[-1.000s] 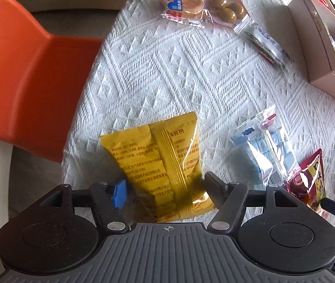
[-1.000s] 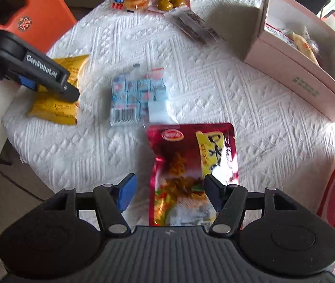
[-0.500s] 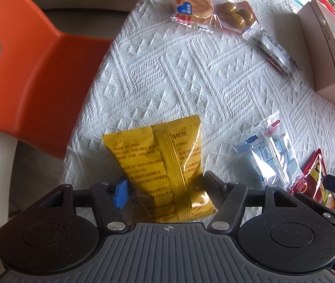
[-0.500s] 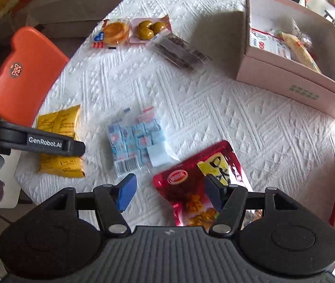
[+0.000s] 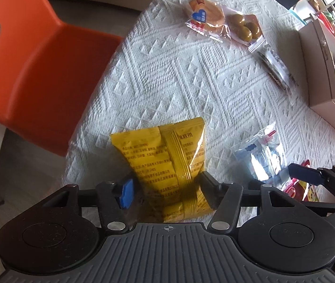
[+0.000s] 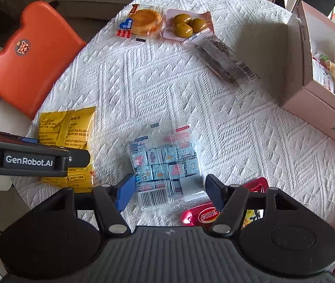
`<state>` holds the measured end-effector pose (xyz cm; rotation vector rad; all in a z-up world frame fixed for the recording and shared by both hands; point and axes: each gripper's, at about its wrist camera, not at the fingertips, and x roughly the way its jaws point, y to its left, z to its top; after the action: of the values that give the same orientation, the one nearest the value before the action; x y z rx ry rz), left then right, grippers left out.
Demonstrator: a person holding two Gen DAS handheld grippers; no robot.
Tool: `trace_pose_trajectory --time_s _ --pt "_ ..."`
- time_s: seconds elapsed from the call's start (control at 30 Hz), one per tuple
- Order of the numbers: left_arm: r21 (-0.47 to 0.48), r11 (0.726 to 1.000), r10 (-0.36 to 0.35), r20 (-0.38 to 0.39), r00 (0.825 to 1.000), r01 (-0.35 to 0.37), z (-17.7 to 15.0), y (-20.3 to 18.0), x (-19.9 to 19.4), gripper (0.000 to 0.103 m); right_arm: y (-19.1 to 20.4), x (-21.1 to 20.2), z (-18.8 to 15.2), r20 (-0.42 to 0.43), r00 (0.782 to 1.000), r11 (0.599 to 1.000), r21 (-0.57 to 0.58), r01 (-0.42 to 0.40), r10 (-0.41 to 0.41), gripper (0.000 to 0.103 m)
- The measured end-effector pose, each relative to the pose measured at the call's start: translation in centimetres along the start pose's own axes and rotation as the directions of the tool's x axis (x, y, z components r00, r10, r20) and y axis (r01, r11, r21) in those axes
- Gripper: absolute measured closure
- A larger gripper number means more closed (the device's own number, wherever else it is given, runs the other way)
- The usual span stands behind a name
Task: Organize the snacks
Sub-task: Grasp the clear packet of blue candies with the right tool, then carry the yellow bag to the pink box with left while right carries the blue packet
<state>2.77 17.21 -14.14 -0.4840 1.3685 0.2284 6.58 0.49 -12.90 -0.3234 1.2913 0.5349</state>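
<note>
A yellow snack bag (image 5: pixel 167 162) lies near the table's left edge; it also shows in the right wrist view (image 6: pixel 67 139). My left gripper (image 5: pixel 166 188) is open with its jaws on either side of the bag's near end. My right gripper (image 6: pixel 168 192) is open over the near end of a clear bag of blue cubes (image 6: pixel 165 165), which also shows in the left wrist view (image 5: pixel 260 155). A red snack bag (image 6: pixel 203 214) lies under the right finger. A pink box (image 6: pixel 320 94) holding snacks stands at the right.
A cake packet (image 6: pixel 141 21), a green-balls packet (image 6: pixel 186 26) and a long dark packet (image 6: pixel 224 63) lie at the table's far side on the white cloth (image 6: pixel 155 89). An orange chair (image 5: pixel 26 70) stands to the left of the table.
My right gripper moved left and back from the red bag to over the blue-cube bag. My left gripper stayed around the yellow bag, with the view shifted slightly.
</note>
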Motion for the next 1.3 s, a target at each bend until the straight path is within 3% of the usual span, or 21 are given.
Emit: trace_pose_trajectory --time_s 0.3,0.37,0.43,0.7,0.9,1.3 --pt "-0.034 0.999 -0.021 -0.008 1.000 0.021 0.2 0.6 -0.1 0.044 0.7 1.5 1.5 0.004 0.999 0.998 -0.047 0.032 -0.032 0.029" --pt "-0.035 0.999 -0.015 -0.010 1.000 0.015 0.2 0.5 -0.2 0.044 0.9 1.5 1.9 0.007 0.999 0.997 -0.062 0.039 -0.038 0.031" --pt "-0.036 0.999 -0.007 -0.015 1.000 0.006 0.3 0.4 -0.1 0.044 0.8 1.1 2.1 0.018 0.999 0.997 -0.068 0.042 -0.041 0.042" --pt "-0.018 0.999 0.031 -0.016 0.999 -0.031 0.4 -0.7 0.2 0.043 -2.1 0.2 1.0 0.016 0.999 0.999 0.007 0.041 -0.041 0.044" --pt "-0.001 0.999 0.041 -0.011 0.999 -0.042 0.1 -1.8 0.2 0.046 -4.6 -2.4 -0.1 0.064 0.998 0.997 0.074 0.005 -0.009 0.044" --pt "0.199 0.977 -0.060 -0.103 0.993 0.079 -4.1 -11.1 0.2 0.050 -11.6 -6.0 -3.9 0.093 0.994 0.978 0.203 0.041 -0.061 0.044"
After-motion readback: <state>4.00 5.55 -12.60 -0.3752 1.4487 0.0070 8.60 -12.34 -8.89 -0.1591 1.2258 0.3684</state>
